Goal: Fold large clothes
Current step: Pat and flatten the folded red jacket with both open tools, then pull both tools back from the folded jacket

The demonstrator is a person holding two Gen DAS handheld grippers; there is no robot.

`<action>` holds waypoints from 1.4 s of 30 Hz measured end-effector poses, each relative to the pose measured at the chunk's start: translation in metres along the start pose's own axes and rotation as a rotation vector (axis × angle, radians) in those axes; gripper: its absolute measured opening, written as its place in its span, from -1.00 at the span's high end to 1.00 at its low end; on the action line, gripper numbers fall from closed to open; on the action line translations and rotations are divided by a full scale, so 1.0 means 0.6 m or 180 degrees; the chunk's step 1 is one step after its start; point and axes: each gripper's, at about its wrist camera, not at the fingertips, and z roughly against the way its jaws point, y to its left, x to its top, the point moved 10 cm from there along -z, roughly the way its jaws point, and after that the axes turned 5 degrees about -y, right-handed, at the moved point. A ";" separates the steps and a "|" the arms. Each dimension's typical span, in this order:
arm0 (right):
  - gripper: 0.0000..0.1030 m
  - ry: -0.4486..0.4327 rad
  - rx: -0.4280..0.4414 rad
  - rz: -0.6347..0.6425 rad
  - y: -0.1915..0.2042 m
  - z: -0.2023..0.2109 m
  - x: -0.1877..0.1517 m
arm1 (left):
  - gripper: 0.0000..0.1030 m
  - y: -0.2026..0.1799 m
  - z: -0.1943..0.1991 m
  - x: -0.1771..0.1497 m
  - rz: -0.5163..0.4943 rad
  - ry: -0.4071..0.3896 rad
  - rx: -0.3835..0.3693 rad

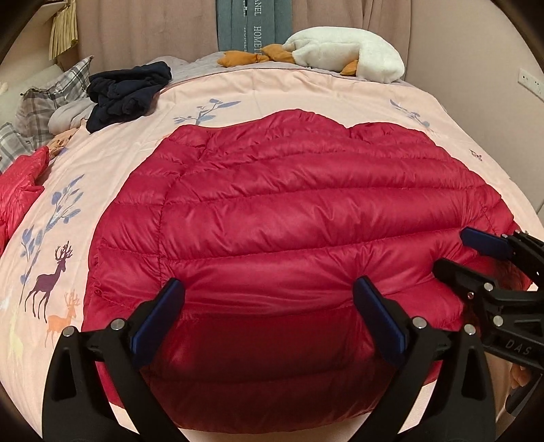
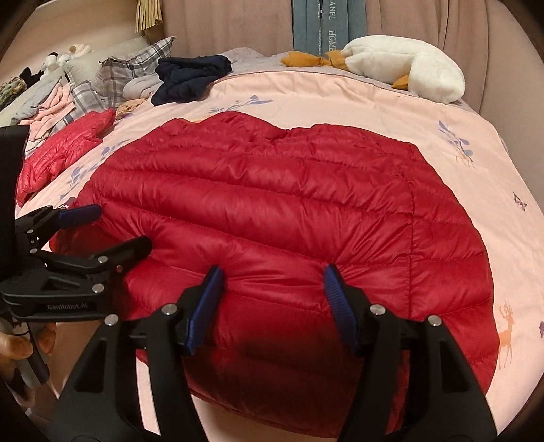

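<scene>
both the left tongs (image 1: pixel 268 295) and right tongs (image 2: pixel 272 282) gape wide, blue pads pressed on a puffy red quilted jacket (image 1: pixel 299 210), gripping nothing. the glossy jacket lies flat on a pink deer-print bed (image 1: pixel 306 91).

Counted on the bed: two red quilted jackets, one large (image 2: pixel 272 210), one smaller (image 2: pixel 64 149). One dark navy garment (image 2: pixel 190 78), one white plush goose (image 2: pixel 408 68), two plaid pillows (image 2: pixel 136 64).

I see a bed with a pink deer-print duvet (image 1: pixel 306 88), beige curtains (image 1: pixel 153 30) behind, plaid pillows (image 2: pixel 136 64), and a wall socket (image 1: pixel 530 83) at right.
</scene>
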 end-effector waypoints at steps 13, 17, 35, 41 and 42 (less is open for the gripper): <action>-0.22 -0.0363 -0.0233 -0.0548 -0.110 0.084 0.006 | -0.95 0.079 0.058 0.001 0.0284 -0.0171 0.0336; -0.22 -0.0199 -0.0315 -0.0599 -0.129 0.064 -0.018 | -0.95 0.088 0.042 -0.011 0.0314 -0.0068 0.0323; -0.23 -0.0289 -0.0316 -0.0773 -0.142 0.088 -0.021 | -0.97 0.118 0.054 -0.027 0.0551 -0.0022 0.0291; -0.23 -0.0190 -0.0377 -0.0820 -0.156 0.080 -0.039 | -0.97 0.129 0.044 -0.041 0.0598 0.0062 0.0274; -0.23 -0.0154 -0.0374 -0.0822 -0.156 0.074 -0.043 | -0.97 0.129 0.042 -0.042 0.0600 0.0072 0.0266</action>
